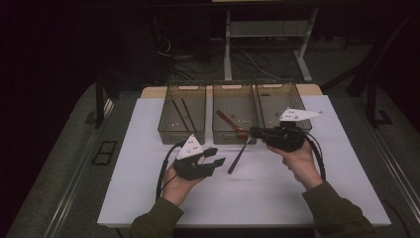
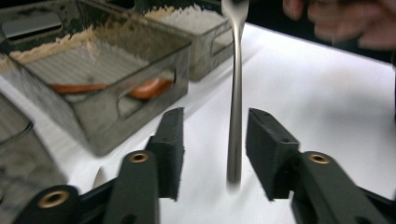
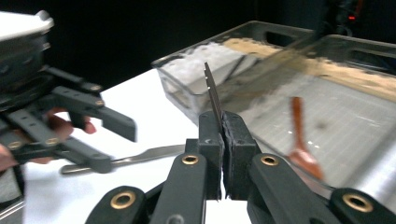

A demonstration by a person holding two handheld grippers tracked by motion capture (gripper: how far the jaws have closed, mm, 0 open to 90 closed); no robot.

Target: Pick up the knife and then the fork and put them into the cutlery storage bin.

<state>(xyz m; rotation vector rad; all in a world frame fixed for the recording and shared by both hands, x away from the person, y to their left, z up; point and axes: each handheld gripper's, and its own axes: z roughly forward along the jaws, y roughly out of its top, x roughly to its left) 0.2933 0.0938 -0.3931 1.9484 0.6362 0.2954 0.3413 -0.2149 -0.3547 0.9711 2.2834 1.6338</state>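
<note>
A metal table knife [image 1: 241, 154] hangs slanted above the white table top. My right gripper [image 1: 253, 132] is shut on its serrated blade [image 3: 212, 93], which sticks up from between the pads in the right gripper view. Its handle [image 2: 235, 116] runs down between the jaws of my left gripper [image 1: 215, 155]. Those jaws stand open, and neither pad touches the handle. In the right gripper view the left gripper [image 3: 116, 147] sits at the left, around the handle [image 3: 149, 154].
Three clear tinted bins stand side by side at the back of the white sheet [image 1: 247, 198]. The left bin [image 1: 181, 134] holds black chopsticks [image 1: 179, 114], the middle bin [image 1: 233, 137] a reddish-brown spoon [image 1: 230, 123]. The right bin [image 1: 277, 85] stands behind my right gripper.
</note>
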